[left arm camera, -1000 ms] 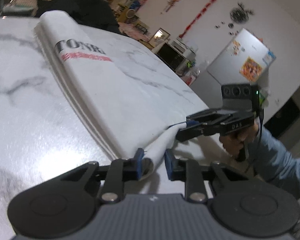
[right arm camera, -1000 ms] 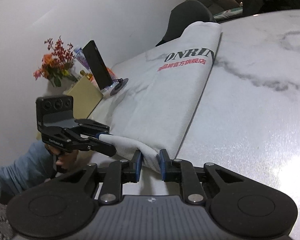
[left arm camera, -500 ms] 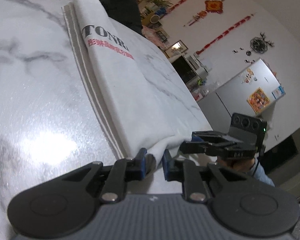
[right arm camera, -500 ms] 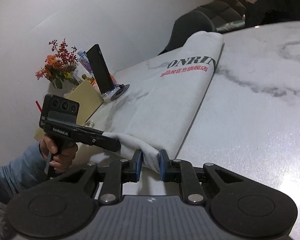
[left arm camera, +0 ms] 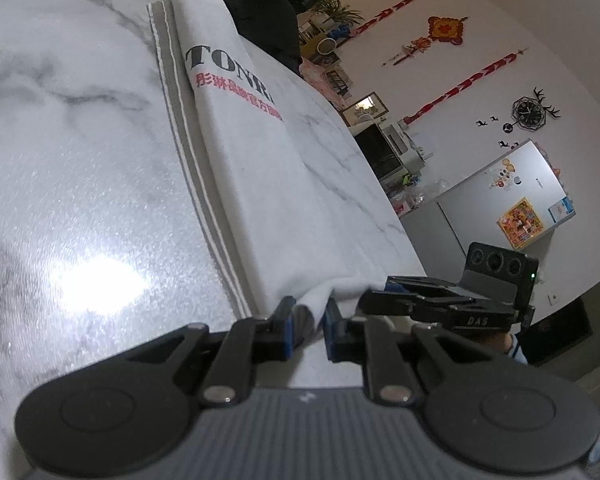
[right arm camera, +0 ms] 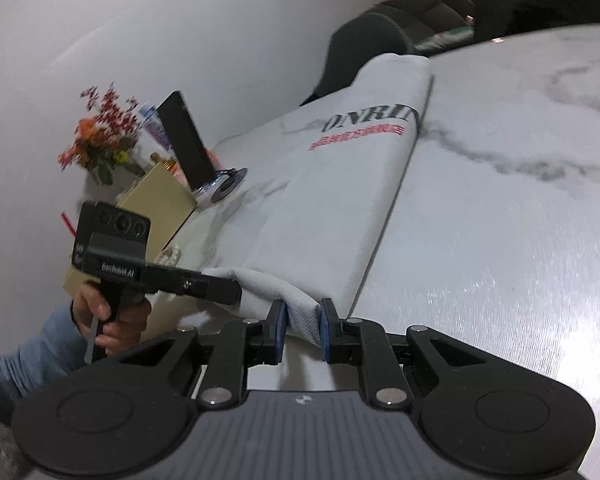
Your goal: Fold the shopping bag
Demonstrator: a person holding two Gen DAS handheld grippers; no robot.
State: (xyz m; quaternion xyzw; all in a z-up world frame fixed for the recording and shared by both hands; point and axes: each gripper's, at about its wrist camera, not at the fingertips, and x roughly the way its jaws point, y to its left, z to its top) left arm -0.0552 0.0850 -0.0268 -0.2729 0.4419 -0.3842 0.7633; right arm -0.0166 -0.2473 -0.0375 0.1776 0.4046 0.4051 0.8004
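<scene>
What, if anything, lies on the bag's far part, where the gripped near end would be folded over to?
Nothing visible does. Both the left gripper and right gripper already pinch the near end of the bag. Its far part lies flat and bare on the table. The phone stand and flowers sit off to the side.
</scene>
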